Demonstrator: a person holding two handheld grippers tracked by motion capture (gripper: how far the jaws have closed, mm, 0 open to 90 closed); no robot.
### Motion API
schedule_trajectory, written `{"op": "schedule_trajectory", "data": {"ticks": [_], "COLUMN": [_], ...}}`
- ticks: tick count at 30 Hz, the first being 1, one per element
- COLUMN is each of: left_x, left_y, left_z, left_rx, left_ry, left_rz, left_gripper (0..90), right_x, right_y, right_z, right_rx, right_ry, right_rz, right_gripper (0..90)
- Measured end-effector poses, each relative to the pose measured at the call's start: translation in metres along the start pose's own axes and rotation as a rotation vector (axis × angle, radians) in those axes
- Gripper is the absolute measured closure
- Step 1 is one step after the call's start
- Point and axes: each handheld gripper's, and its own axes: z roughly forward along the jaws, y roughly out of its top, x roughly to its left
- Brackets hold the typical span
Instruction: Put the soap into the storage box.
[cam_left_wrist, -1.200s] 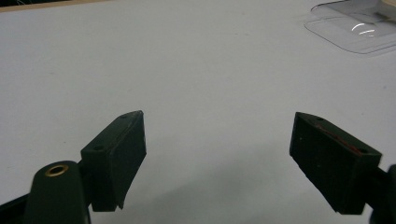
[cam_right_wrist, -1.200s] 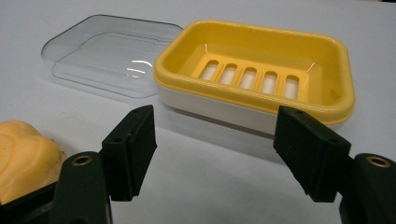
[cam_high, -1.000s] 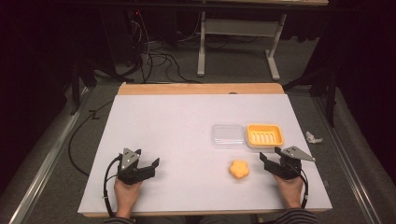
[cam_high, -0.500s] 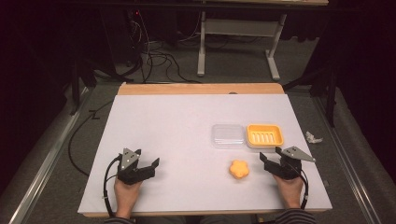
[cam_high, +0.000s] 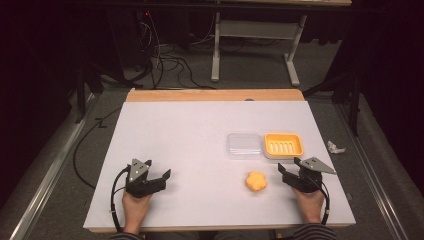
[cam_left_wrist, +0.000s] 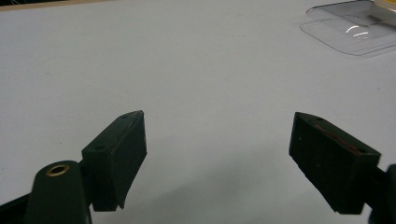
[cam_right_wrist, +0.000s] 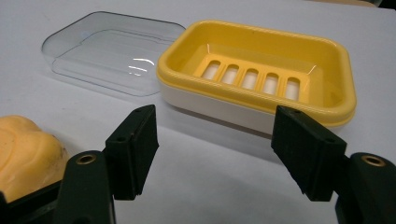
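White table (cam_high: 200, 145): soap (cam_high: 256, 181) looks light, firm, maybe slippery, so pinch its lobed sides. Right gripper (cam_right_wrist: 215, 149) and left gripper (cam_left_wrist: 217, 158) both gape, holding nothing.

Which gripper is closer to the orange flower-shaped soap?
The right one. The right gripper sits just beside the orange soap, not touching it, fingers apart and empty. The left gripper rests far across the white table, open too.
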Motion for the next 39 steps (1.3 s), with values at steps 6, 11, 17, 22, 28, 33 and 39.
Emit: {"op": "schedule_trajectory", "data": {"ticks": [6,11,17,22,28,33,39], "left_x": [-0.001,0.0,0.0,0.0,0.0,0.0,0.0], "left_y": [0.0,0.0,0.0,0.001,0.001,0.001,0.001], "left_z": [0.0,0.0,0.0,0.001,0.001,0.001,0.002], "left_rx": [-0.001,0.0,0.005,0.015,0.016,0.018,0.017], "left_ry": [-0.008,-0.011,0.0,0.0,0.003,0.001,0.003], "left_rz": [0.009,0.007,-0.001,0.001,0.002,0.003,-0.005], "left_gripper": [19.2,19.1,19.0,18.8,18.7,18.7,18.8], "right_x": [-0.003,-0.004,-0.004,-0.004,0.0,0.008,0.015], "right_y": [0.0,0.001,0.001,-0.001,0.001,0.002,0.004], "right_z": [-0.001,-0.001,-0.003,-0.004,-0.007,-0.011,-0.012], "right_rx": [-0.008,-0.016,-0.025,-0.044,-0.039,-0.022,0.005], "right_ry": [0.013,0.017,0.022,0.036,0.052,0.075,0.103], "right_rz": [0.017,0.026,0.053,0.057,0.047,0.012,0.004], "right_gripper": [32.0,31.9,31.5,31.4,31.4,31.4,30.9]}}
